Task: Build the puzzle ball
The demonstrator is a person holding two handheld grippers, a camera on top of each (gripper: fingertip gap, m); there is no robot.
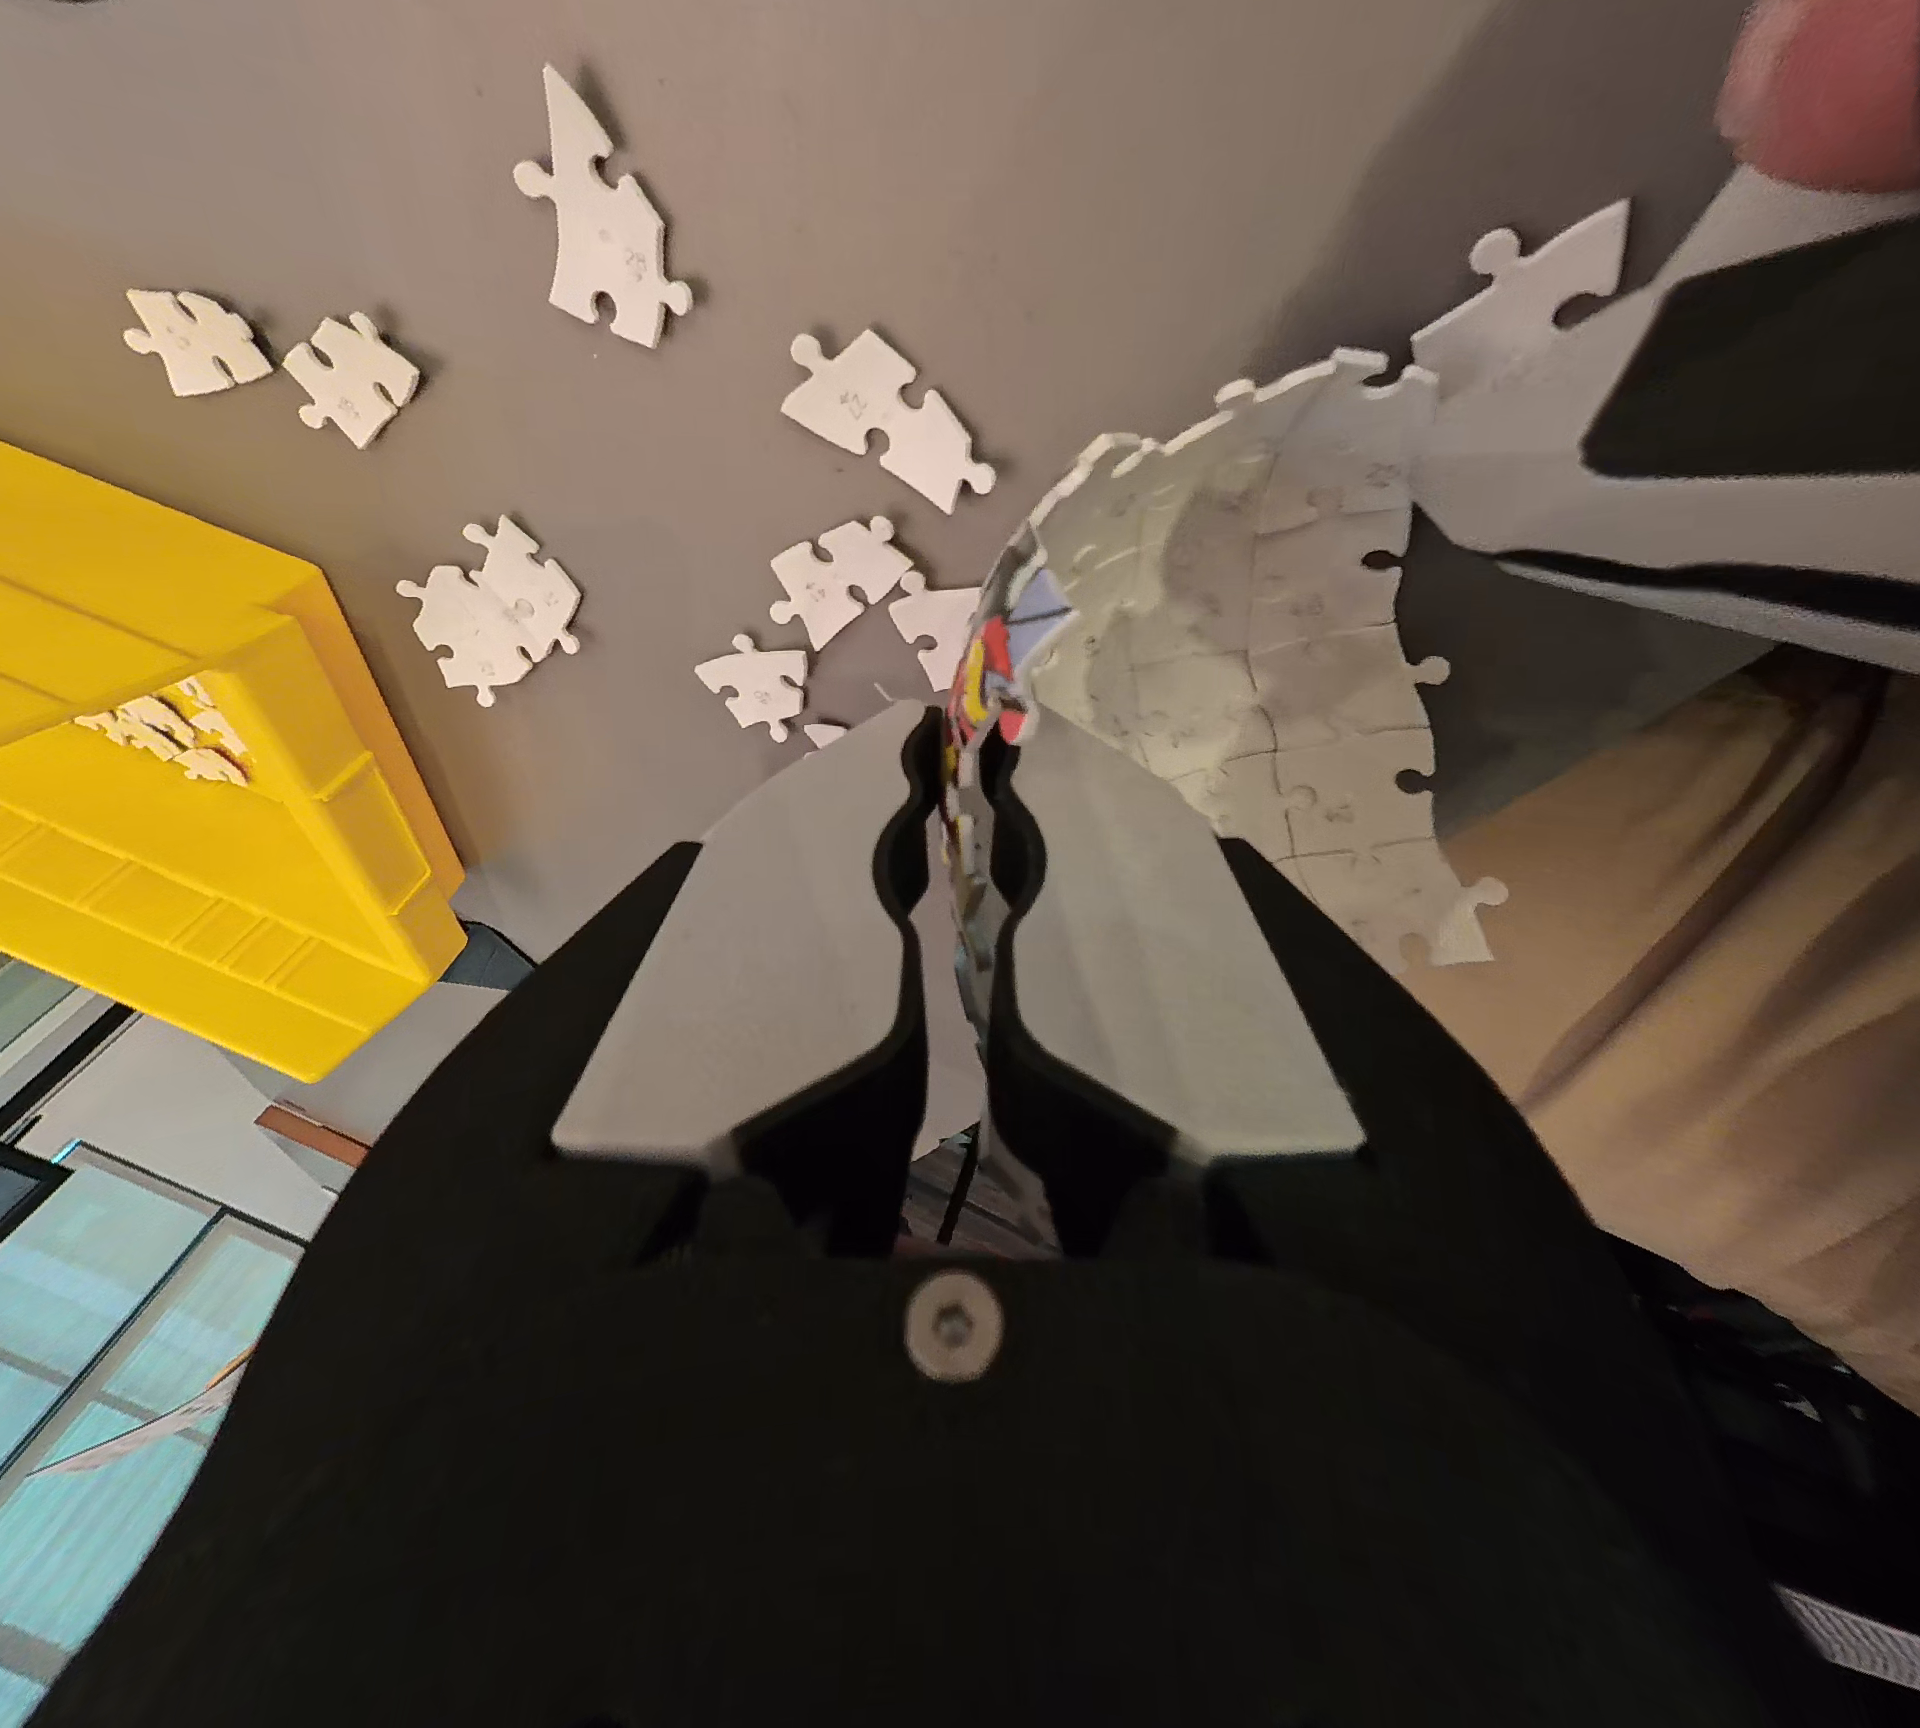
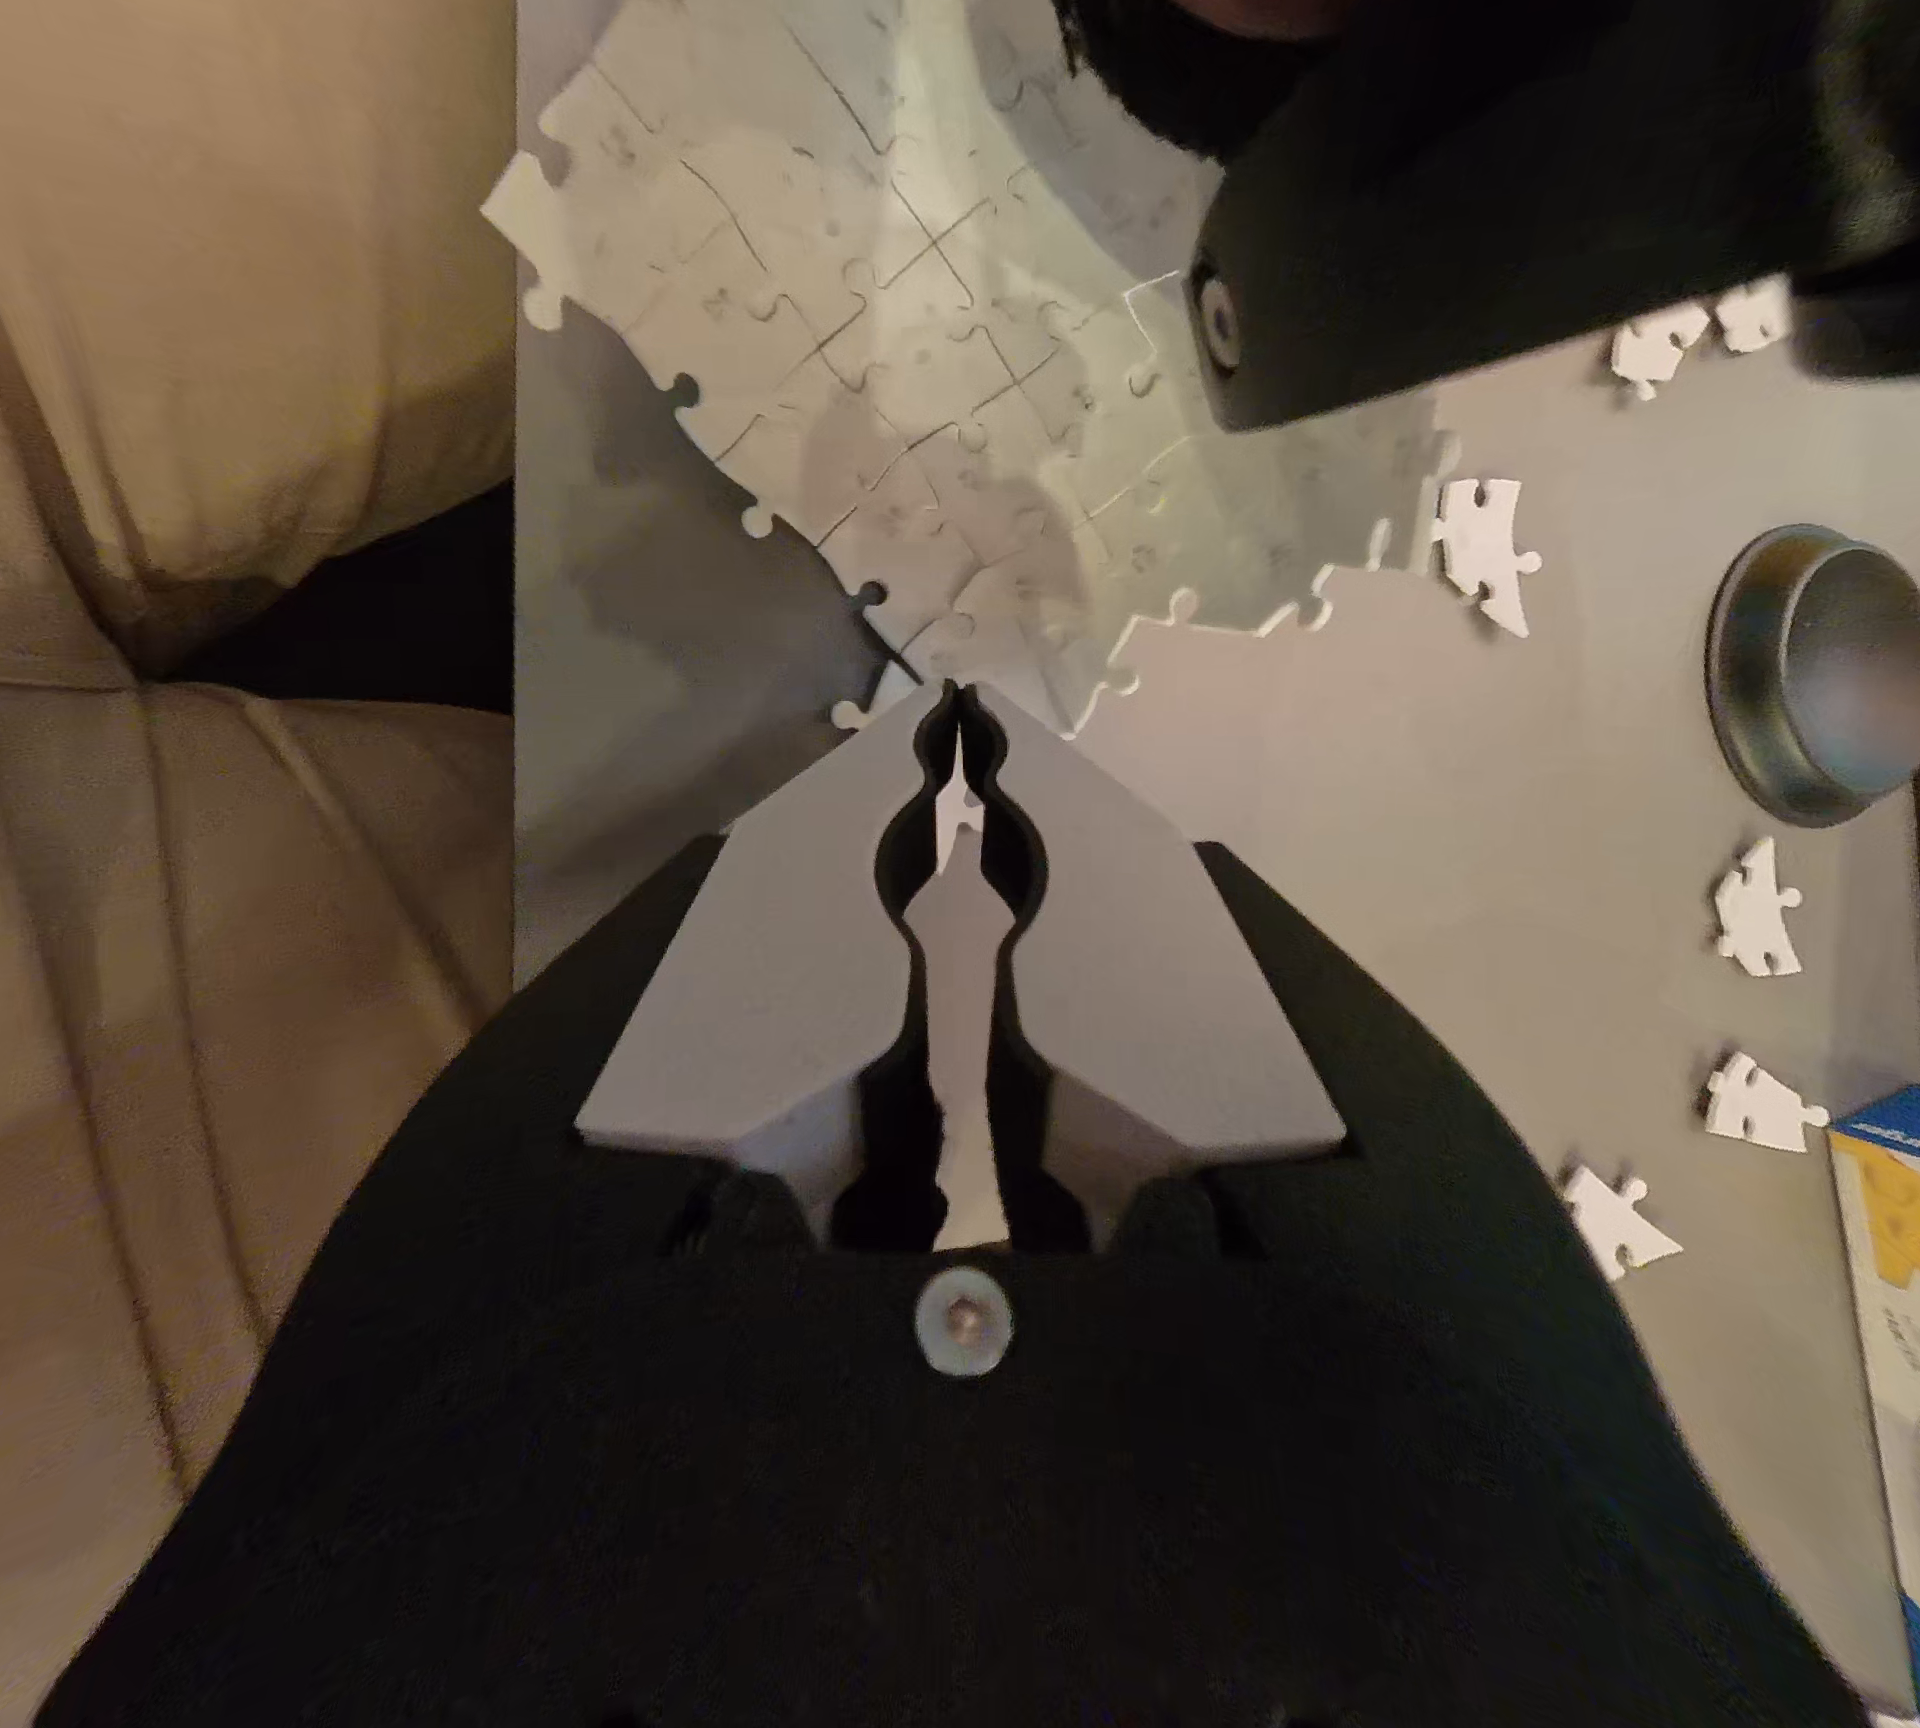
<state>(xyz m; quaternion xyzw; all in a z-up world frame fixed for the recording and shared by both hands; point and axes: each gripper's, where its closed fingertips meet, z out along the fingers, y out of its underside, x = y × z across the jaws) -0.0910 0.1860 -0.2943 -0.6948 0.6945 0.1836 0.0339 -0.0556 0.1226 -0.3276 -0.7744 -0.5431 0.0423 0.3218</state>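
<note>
Black tool (image 1: 961,743) on curved shell (image 1: 1247,639)

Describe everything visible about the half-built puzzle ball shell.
The curved shell of joined white puzzle pieces hangs above the grey table, concave blank side toward both cameras, colourful print showing at one rim. Knobs and notches line its open edges. The left gripper pinches the printed rim; the right gripper pinches another edge.

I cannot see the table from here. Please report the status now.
Left gripper shut on the half-built puzzle ball. Right gripper shut on a white piece at its rim. Loose pieces on the table; nothing blocking.
</note>
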